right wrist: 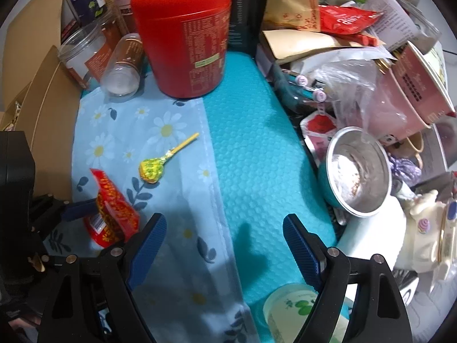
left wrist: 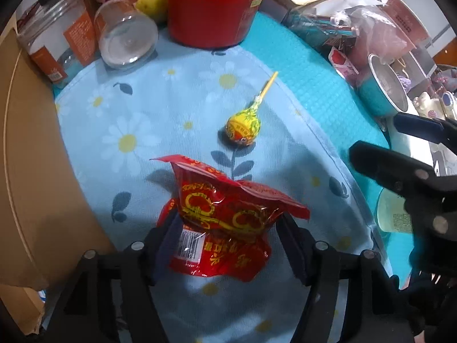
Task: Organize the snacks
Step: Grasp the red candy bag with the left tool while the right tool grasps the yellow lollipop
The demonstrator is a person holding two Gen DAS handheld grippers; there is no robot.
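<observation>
Between the left claw (left wrist: 225, 237) fingers, a red snack packet (left wrist: 225, 223) is sitting on the flowered cloth (left wrist: 134, 114) over the tabletop; jaws are standing partway open, flanking the packet at both sides, and I can't tell if the pads are actually pressing it or just brushing it. Right claw (right wrist: 225, 243) is hanging wide open over the seam between cloth and teal mat (right wrist: 257, 143), holding nothing. Packet is looking light, crinkly foil, soft and slippery, with a flared sealed top edge; judging best hold is across the fuller middle of the body, not the thin flap, which would likely fold and slip out. Yellow lollipop (left wrist: 244, 127) is lying just beyond the packet, apart from it, stick pointing away; light and hard, probably rolling if nudged, so take it at the wrapped head. Red canister (left wrist: 211, 5) is standing at the far edge of the cloth, a clear jar (left wrist: 127, 37) lying on its side to its left with a lemon (left wrist: 152, 4) behind. Cardboard box (left wrist: 31, 148) is crowding the left side, metal bowl (right wrist: 358, 171) and loose bags piling up on the right, leaving little room there.
</observation>
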